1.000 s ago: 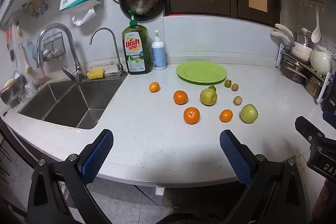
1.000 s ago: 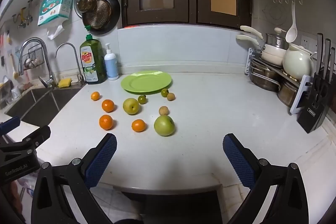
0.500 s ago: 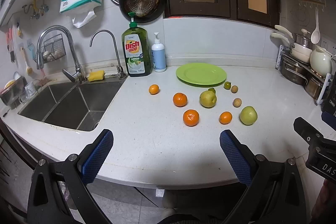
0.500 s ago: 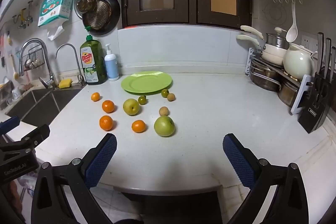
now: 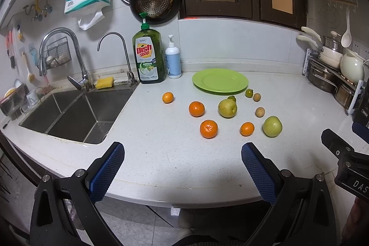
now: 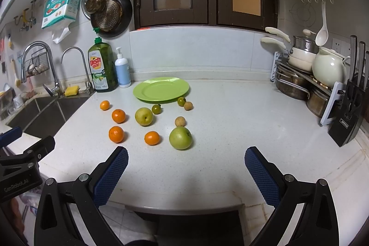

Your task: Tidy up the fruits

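Note:
A green plate (image 5: 220, 80) (image 6: 161, 88) lies empty at the back of the white counter. In front of it are scattered several oranges, the nearest one (image 5: 208, 128) (image 6: 116, 134), a yellow-green apple (image 5: 227, 108) (image 6: 144, 116), a larger green apple (image 5: 272, 126) (image 6: 180, 137), two small green tomatoes and two small brown fruits. My left gripper (image 5: 182, 153) is open near the counter's front edge, short of the fruit. My right gripper (image 6: 185, 158) is open too, just in front of the larger green apple. Neither holds anything.
A steel sink (image 5: 69, 112) with two taps fills the left. Dish soap (image 5: 149, 57) and a white pump bottle (image 5: 173, 61) stand behind the fruit. A rack of pots (image 6: 299, 82), a white kettle (image 6: 328, 66) and a knife block (image 6: 350, 107) line the right side.
The left wrist view has tilted slightly, so the fruit sits a little lower in frame. The right gripper has barely moved. Both stay open.

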`<state>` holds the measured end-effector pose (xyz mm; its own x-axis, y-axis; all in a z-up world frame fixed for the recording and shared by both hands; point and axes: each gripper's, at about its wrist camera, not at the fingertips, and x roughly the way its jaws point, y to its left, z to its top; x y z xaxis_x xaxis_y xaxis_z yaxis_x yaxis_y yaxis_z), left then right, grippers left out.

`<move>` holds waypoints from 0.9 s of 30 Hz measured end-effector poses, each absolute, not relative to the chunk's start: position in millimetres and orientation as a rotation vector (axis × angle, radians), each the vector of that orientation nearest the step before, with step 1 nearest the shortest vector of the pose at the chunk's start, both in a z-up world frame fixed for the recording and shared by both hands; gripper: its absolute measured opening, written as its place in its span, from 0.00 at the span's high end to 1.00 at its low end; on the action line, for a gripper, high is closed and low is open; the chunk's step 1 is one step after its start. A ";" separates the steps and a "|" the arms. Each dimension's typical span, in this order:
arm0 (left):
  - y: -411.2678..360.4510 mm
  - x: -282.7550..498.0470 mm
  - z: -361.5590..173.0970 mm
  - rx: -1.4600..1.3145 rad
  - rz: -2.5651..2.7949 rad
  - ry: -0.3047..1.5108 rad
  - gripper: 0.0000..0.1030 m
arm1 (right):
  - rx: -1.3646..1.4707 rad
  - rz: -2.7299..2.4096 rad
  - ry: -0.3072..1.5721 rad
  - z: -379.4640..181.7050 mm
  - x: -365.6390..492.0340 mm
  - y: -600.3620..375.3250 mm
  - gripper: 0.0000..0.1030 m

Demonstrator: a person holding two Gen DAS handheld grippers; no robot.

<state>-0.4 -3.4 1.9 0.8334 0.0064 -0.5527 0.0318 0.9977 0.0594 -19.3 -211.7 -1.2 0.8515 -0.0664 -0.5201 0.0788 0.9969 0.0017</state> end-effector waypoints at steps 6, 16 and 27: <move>-3.7 0.0 1.8 0.068 -0.014 0.588 0.00 | 0.024 -0.075 0.548 -2.2 -18.9 -211.6 0.01; -4.7 1.3 1.7 0.069 -0.014 0.588 0.00 | 0.025 -0.075 0.550 -4.2 -17.5 -211.9 0.01; -7.9 3.4 1.6 0.072 -0.014 0.589 0.00 | 0.025 -0.074 0.553 -5.3 -16.2 -211.5 0.01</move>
